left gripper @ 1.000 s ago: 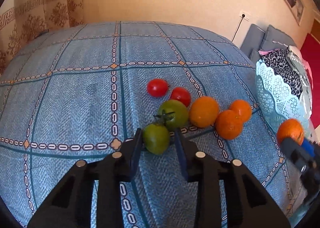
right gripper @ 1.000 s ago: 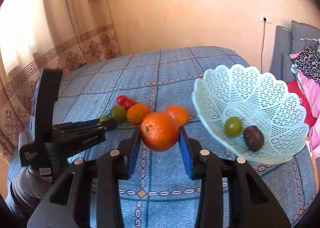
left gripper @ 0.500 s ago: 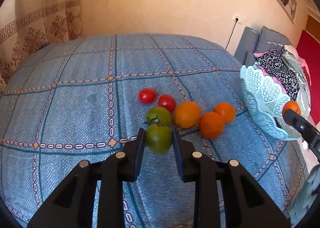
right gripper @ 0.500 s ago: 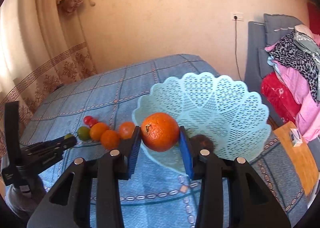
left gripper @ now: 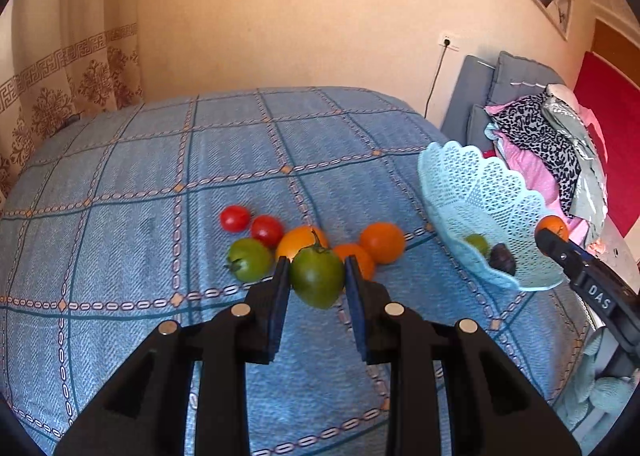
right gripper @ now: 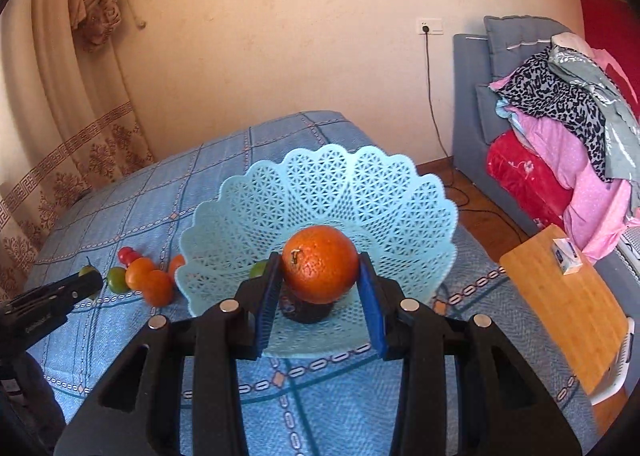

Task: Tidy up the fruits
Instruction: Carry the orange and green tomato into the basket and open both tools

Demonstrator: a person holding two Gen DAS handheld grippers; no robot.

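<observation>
A woven blue checked bedspread bears a lacy plastic basket. Above the basket, the right gripper clamps a dimpled round orange. The left gripper clamps a smooth green tomato above the spread.

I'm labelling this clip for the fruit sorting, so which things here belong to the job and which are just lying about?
Part of the job:
- orange in the right tool
- green tomato in the left tool
- lace basket, with a green fruit and a dark fruit inside
- loose tomatoes and oranges on the bedspread

Lying about:
- clothes pile
- wooden table with a small box
- curtain
</observation>
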